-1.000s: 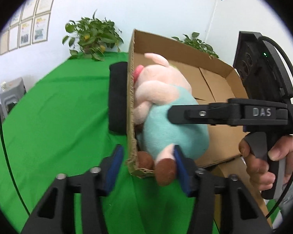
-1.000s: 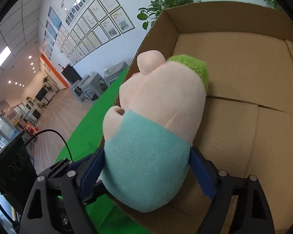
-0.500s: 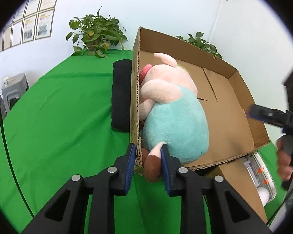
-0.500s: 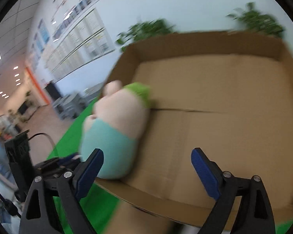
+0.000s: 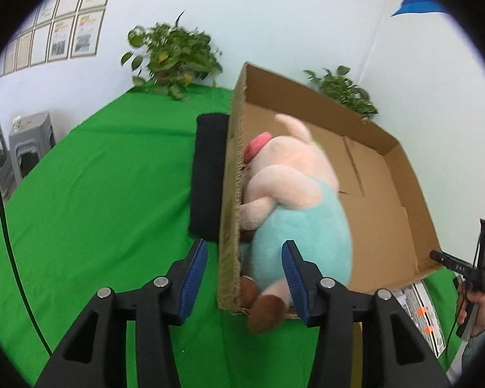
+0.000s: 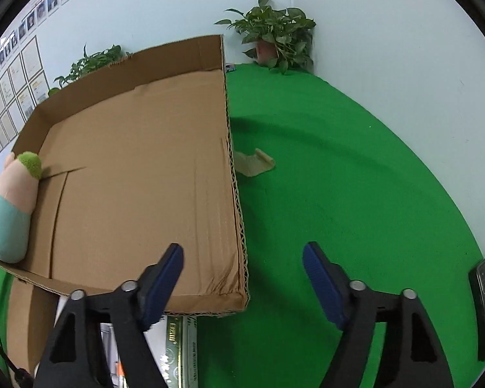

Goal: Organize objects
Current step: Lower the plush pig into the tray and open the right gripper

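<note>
In the left wrist view, the left tool [image 5: 244, 273] is opening, its blue pads straddling the box [image 5: 384, 200] wall and the plush pig's [image 5: 294, 213] leg without pressing either; the pig is lying inside the box against its left wall, feet poking over the near edge. A black block [image 5: 208, 174] is sitting outside that wall on the green surface [image 5: 97, 194]. In the right wrist view, the right tool [image 6: 242, 274] is closing with nothing between its pads, hovering over the box's near right corner. A beige scrap [image 6: 253, 163] is lying just beside the box, and a phone [image 6: 483, 304] is resting at the far right.
</note>
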